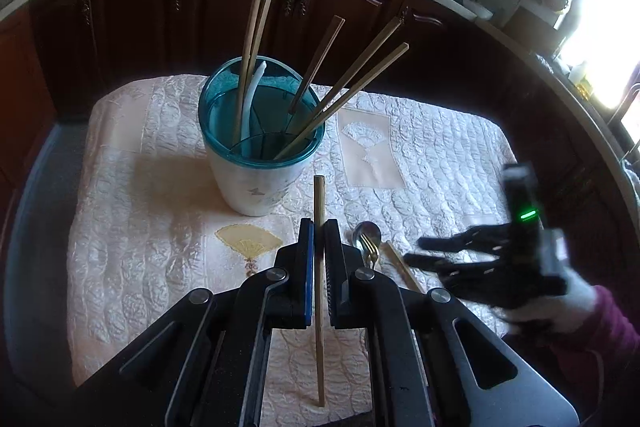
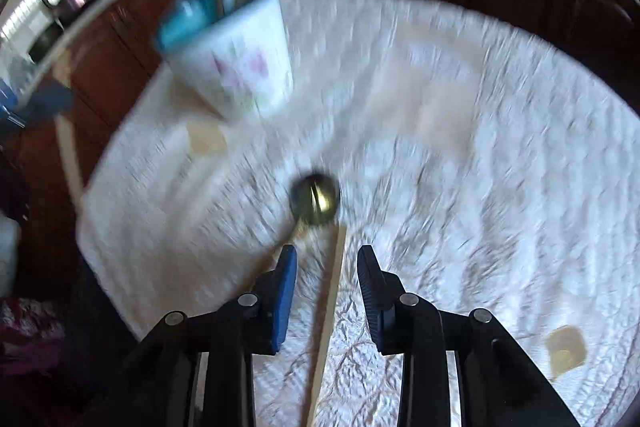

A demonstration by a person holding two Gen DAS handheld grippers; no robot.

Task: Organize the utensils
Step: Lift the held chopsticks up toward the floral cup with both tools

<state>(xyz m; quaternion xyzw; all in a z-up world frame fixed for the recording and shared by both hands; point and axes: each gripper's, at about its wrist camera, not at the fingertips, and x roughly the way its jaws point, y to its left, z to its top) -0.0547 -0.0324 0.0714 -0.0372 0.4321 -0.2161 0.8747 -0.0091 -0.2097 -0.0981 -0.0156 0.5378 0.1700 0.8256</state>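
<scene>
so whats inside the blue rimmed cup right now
The cup holds five wooden chopsticks leaning on its rim, plus a white utensil handle. Their lower ends and the cup's bottom are hidden by the wall.

The left wrist camera looked forward and steeply down along its hand-held gripper [image 1: 319,227] toward the utensil cup [image 1: 260,147] and the dark cabinets [image 1: 240,7]. The right wrist camera pointed more steeply down, close over the quilted cloth [image 2: 460,167], its picture blurred. Both views shared the cup [image 2: 236,55], spoon [image 2: 316,197] and cloth [image 1: 420,167].
</scene>
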